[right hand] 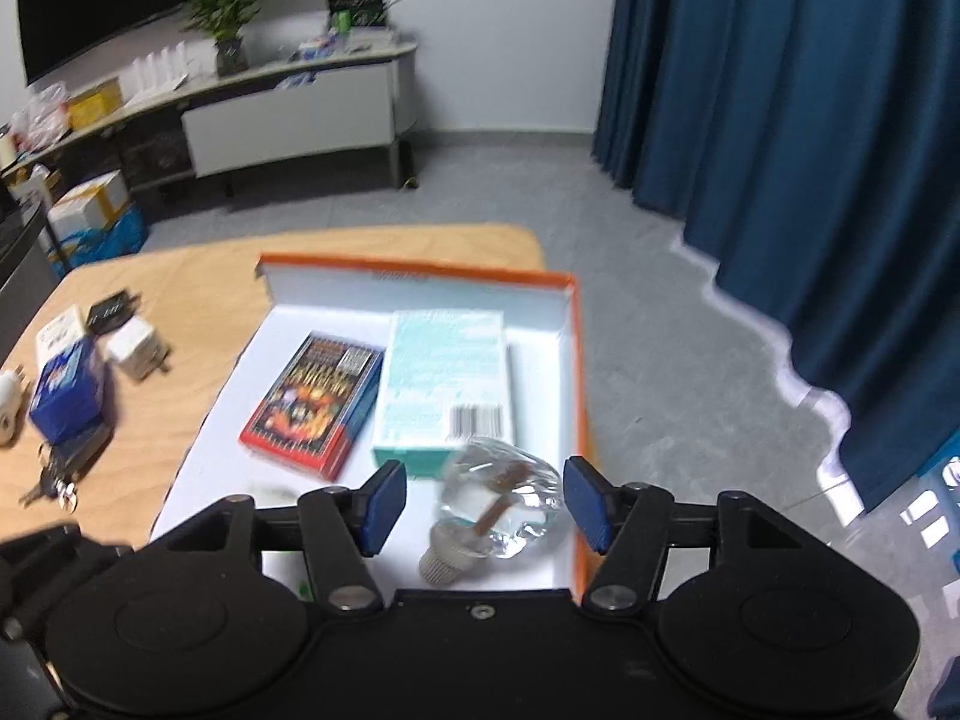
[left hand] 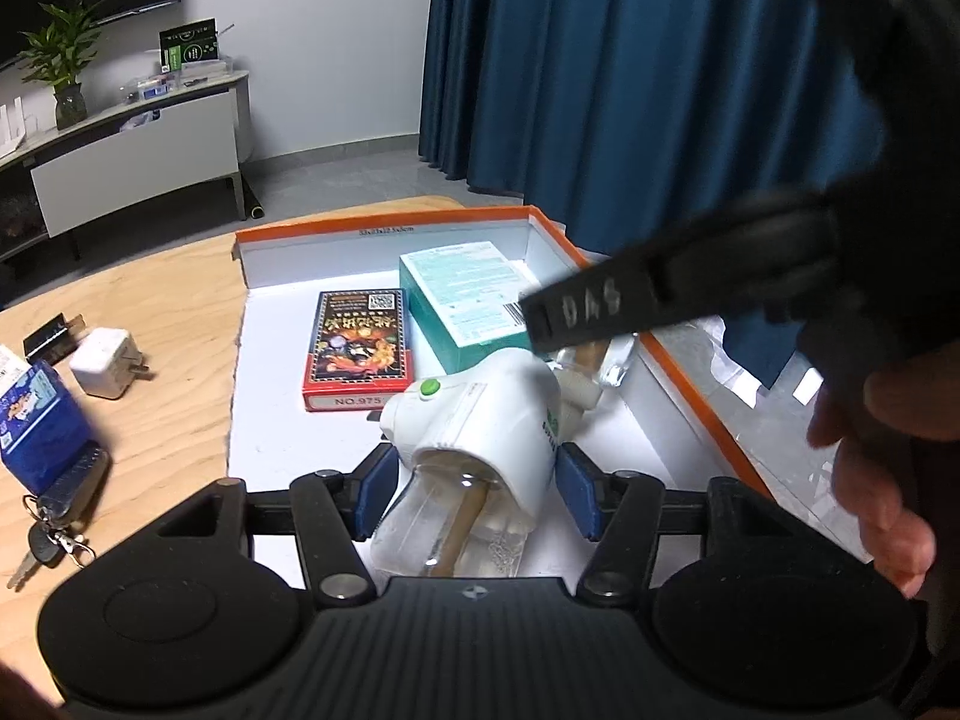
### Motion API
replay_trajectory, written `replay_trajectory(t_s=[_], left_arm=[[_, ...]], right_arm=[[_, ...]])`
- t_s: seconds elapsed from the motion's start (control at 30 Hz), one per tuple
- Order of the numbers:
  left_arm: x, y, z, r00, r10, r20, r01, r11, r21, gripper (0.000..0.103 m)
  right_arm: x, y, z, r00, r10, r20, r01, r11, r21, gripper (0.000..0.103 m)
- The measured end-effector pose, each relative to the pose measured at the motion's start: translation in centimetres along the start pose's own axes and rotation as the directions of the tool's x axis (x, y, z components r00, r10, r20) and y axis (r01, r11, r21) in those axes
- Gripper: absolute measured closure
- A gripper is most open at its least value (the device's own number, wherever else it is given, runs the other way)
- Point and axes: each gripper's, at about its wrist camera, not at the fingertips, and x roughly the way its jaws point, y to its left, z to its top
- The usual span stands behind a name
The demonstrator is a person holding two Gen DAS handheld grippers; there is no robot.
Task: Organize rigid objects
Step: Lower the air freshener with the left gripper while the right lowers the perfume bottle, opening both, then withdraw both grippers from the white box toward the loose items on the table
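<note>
The left gripper (left hand: 477,489) pinched a white plastic plug-in vaporizer with a green button (left hand: 480,426), its blue pads pressed against the white body on either side. A clear bottle with a brown wick (left hand: 456,531) hung from the vaporizer's underside, toward the camera. The device was held over the near end of a shallow white cardboard box with an orange rim (left hand: 384,222), which sat on a light wooden table (left hand: 150,276).

The right gripper (right hand: 485,501) stood with its jaws spread — a second clear refill bottle with a grey threaded neck and brown wick (right hand: 492,507) lay on the box floor between the blue pads, apart from both of them. No earlier view is given, and the pads did not press on the bottle.

Inside the box, a red-edged pack of playing cards (left hand: 360,348) lay flat beside a pale teal carton with a barcode (left hand: 465,300), the two side by side and close together. One finger of the right gripper, marked with faint white letters, crossed the left wrist view just above the carton's near corner.

On the table left of the box rested a white wall charger with metal prongs (left hand: 107,371), a small black adapter (left hand: 53,336), a blue and white carton (left hand: 36,426) and a bunch of keys with a dark fob (left hand: 57,525). A person's bare hand (left hand: 870,468) showed at the right edge of the left wrist view.
</note>
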Motion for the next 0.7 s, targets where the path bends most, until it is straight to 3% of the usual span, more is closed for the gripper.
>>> replay_trajectory(t_s=[0.07, 0.1, 0.27, 0.33, 0.53, 0.7], left_arm=[[-0.1, -0.1, 0.1, 1.000, -0.013, 0.013, 0.013, 1.000, 0.001, 0.037], [-0.2, -0.1, 0.2, 1.000, -0.020, 0.018, 0.020, 1.000, -0.003, 0.026], [-1.2, 0.3, 0.3, 0.999, 0.000, 0.034, 0.000, 1.000, -0.016, 0.024], [-1.7, 1.1, 0.2, 0.999, 0.020, 0.032, -0.019, 0.999, -0.034, 0.017], [-4.2, 4.4, -0.5, 0.992, 0.123, 0.022, -0.120, 0.988, -0.101, 0.004], [-6.3, 7.2, -1.4, 0.977, 0.212, 0.005, -0.210, 0.968, -0.137, 0.003]], right_arm=[[-0.9, -0.1, 0.2, 0.999, -0.004, 0.038, 0.003, 1.000, 0.016, 0.030], [-1.2, -0.2, 0.6, 0.999, -0.008, 0.052, 0.006, 1.000, 0.023, 0.030], [-2.9, 0.1, 0.6, 0.995, -0.020, 0.098, 0.017, 0.999, 0.033, 0.025], [-3.5, 0.3, 0.3, 0.993, -0.023, 0.113, 0.019, 0.999, 0.038, 0.023], [-4.1, 1.6, -1.1, 0.994, 0.029, 0.103, -0.034, 0.998, 0.053, 0.020], [-4.7, 4.2, -2.1, 0.992, 0.072, 0.104, -0.074, 0.997, 0.013, 0.019]])
